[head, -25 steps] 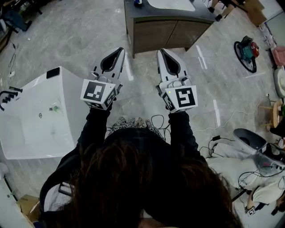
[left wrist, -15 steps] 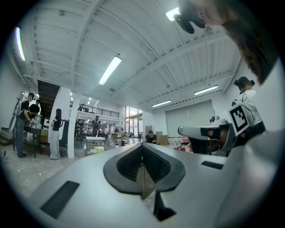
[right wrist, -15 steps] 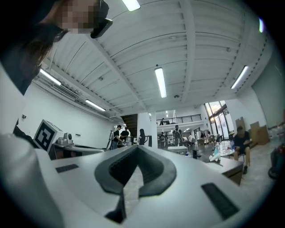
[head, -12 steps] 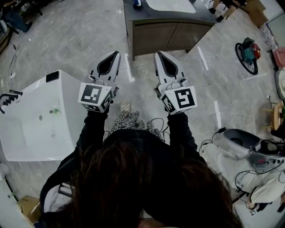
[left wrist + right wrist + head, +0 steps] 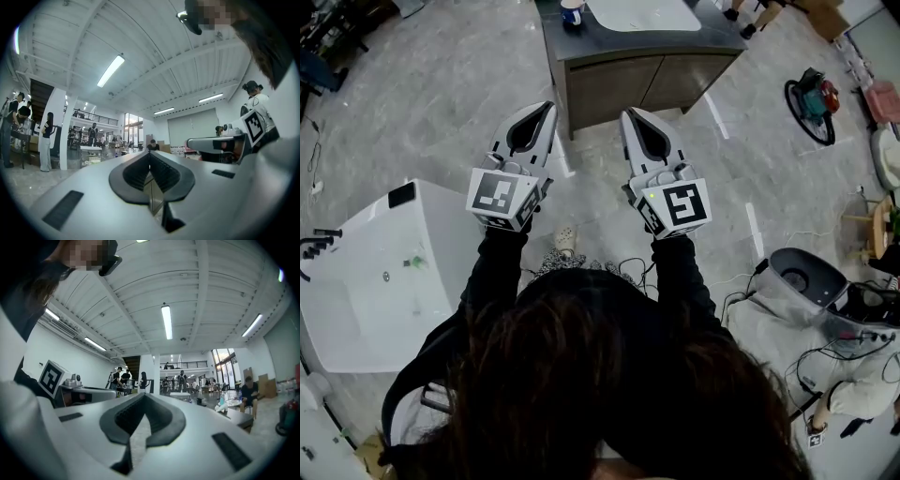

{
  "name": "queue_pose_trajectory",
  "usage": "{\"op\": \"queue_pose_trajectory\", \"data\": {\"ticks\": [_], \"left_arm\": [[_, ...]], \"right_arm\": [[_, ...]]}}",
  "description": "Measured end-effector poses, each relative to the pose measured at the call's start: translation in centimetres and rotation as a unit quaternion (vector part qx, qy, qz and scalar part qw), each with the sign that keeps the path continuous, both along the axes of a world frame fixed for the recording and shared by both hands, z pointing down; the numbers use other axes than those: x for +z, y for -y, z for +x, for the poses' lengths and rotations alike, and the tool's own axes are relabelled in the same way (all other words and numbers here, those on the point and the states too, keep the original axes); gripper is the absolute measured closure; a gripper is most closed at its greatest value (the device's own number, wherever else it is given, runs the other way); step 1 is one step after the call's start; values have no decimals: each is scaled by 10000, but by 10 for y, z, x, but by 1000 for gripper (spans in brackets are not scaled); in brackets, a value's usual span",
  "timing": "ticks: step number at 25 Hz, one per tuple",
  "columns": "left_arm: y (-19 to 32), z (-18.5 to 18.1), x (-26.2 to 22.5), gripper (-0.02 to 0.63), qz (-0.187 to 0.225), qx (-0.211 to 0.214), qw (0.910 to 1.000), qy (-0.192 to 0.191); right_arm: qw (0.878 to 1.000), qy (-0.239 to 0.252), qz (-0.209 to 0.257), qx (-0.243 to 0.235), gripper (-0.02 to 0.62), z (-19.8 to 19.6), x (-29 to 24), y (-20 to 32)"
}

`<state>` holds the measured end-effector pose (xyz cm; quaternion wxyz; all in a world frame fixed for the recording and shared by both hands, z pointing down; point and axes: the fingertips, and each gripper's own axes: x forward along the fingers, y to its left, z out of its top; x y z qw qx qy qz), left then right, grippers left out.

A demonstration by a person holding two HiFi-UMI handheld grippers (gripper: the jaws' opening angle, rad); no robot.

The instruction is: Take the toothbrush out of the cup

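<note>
Counter (image 5: 581,42) holds the cup (image 5: 572,13) well beyond left gripper (image 5: 547,106), right gripper (image 5: 629,113), fingers clenched.

Grey marble floor (image 5: 441,94); vanity cabinet (image 5: 619,80) ahead; white bathtub (image 5: 441,234) left.

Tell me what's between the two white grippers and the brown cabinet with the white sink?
In the head view, only bare grey marble floor lies between the left gripper, the right gripper and the brown wooden cabinet.

A large open workshop hall, with strip lights (image 5: 111,70), a mezzanine (image 5: 183,365), and a freestanding bathtub (image 5: 441,220) and vanity (image 5: 619,84).
</note>
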<state>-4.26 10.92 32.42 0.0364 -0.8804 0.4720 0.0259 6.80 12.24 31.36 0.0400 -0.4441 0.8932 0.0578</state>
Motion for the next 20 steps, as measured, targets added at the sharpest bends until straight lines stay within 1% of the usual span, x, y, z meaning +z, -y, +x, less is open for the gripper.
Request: {"op": "queue_pose_trajectory", "data": {"ticks": [4,11,16,20], "left_arm": [[32,-3,-6,598,42,111,9999,-4],[80,-27,3,598,12,190,9998,21],[113,-35,16,598,-31,272,9994,234],[132,-42,20,598,-58,283,9993,231]], "right_arm": [[10000,-28,-26,77,592,-5,-2,30],[9996,-63,-20,260,592,-27,3,79],[9991,-141,-96,390,592,-35,10,111],[9986,-176,-120,490,592,-36,12,129]]}}
